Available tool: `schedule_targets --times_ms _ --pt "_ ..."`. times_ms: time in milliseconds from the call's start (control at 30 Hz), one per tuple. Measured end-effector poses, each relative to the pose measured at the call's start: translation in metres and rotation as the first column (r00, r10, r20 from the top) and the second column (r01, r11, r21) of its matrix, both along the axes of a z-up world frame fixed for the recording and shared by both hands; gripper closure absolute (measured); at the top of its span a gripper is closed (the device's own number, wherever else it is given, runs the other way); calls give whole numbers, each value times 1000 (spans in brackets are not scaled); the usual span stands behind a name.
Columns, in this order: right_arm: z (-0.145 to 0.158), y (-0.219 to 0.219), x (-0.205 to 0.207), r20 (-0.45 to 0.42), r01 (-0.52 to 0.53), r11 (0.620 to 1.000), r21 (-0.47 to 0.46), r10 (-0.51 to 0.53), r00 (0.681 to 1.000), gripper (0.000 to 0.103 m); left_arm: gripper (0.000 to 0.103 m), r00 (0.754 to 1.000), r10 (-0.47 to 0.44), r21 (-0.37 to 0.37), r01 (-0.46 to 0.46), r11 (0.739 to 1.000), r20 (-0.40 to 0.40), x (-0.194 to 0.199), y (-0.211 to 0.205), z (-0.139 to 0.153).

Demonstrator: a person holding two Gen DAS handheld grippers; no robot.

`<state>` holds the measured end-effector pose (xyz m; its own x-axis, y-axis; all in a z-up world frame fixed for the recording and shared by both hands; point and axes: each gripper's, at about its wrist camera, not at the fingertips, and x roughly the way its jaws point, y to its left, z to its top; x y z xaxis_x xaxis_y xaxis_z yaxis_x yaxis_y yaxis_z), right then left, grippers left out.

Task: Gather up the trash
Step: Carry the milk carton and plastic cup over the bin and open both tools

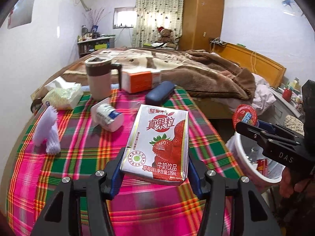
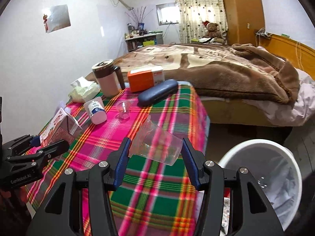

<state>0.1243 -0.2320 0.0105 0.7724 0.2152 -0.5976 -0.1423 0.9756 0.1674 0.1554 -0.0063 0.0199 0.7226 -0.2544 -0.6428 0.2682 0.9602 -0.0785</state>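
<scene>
The left gripper (image 1: 155, 169) is clenched on a milk carton (image 1: 157, 143): its blue fingers (image 1: 116, 169) press the two narrow sides, so the carton hangs clear above the table (image 1: 82, 157) with its printed face up. The right gripper (image 2: 155, 157) grasps a clear plastic cup (image 2: 157, 147) in the same way, the fingers (image 2: 122, 157) on its rim end and its base. In the left view this cup shows a red foil lid (image 1: 245, 116), so the cup is held on its side.

Both pieces of trash are off the table, and the white bin (image 2: 275, 151) stands on the floor, beside the table on the right, lined with a bag. I judge that both are lifted at once so that one trip to the bin serves for the two. The bin already holds a red can (image 1: 262, 164). The mug (image 1: 99, 78), the glasses case (image 1: 160, 93) and the orange box (image 1: 140, 80) remain at the far edge; they look like things to keep.
</scene>
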Motion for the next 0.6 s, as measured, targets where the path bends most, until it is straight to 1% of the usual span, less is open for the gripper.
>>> schedule_targets --times_ms 333,433,600 --pt "2 -49 -22 13 95 995 -1 -95 995 50 47 994 -103 -8 104 995 22 -16 -60 8" --pt "2 -64 -26 13 127 992 -2 -127 992 50 47 990 -137 6 137 991 26 -20 -80 8" --pt "-3 -86 -30 5 170 985 -3 -170 985 50 47 981 -194 6 194 981 24 -24 -111 7"
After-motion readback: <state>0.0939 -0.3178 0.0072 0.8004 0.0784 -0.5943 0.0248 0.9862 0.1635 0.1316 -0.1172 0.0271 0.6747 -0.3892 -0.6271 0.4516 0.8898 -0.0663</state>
